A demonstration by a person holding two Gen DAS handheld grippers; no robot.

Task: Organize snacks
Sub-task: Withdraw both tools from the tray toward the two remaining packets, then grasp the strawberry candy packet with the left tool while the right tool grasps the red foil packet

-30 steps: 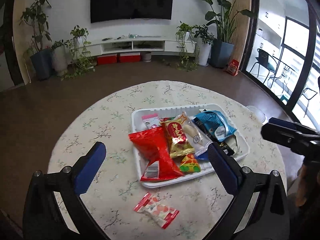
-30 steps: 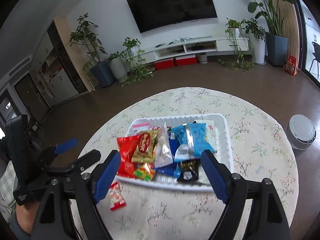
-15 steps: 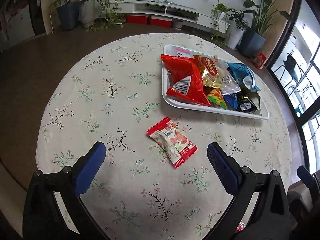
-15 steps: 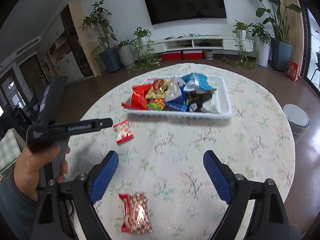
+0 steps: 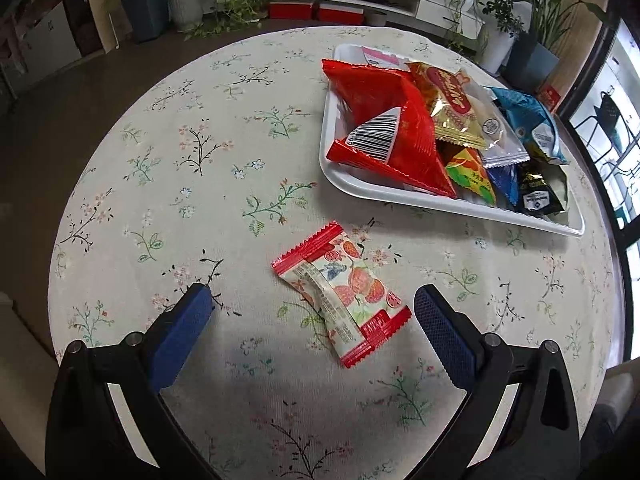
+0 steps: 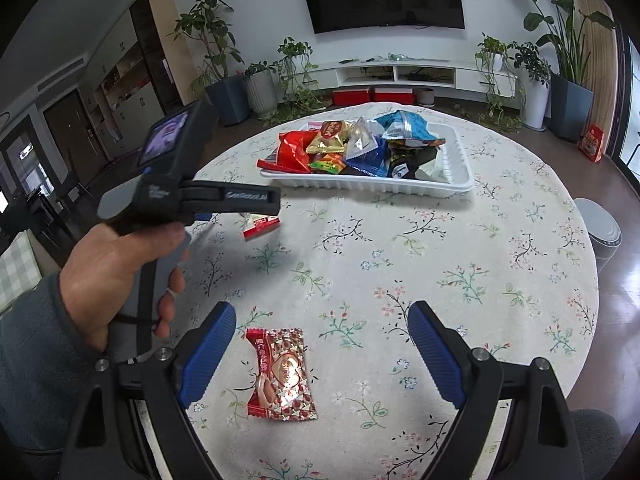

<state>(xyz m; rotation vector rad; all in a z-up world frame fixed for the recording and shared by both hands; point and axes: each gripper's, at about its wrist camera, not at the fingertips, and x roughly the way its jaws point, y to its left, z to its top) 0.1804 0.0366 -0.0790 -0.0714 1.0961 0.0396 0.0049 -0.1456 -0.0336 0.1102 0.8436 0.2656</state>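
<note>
Both claws are spread wide apart with nothing in them. In the left wrist view the left claw (image 5: 308,300) sits at the bottom of the frame, and a strawberry-print snack packet (image 5: 341,298) lies flat on the flowery counter (image 5: 180,152) right between its blue fingers (image 5: 182,334), not touching either as far as I can tell. Upper right there's the white tray (image 5: 448,204) piled with snack bags, a big red bag (image 5: 384,128) on its left end. In the right wrist view the right claw (image 6: 322,354) frames a shiny red candy packet (image 6: 282,374) at bottom centre, close to the left finger, tray (image 6: 372,186) at top centre
</note>
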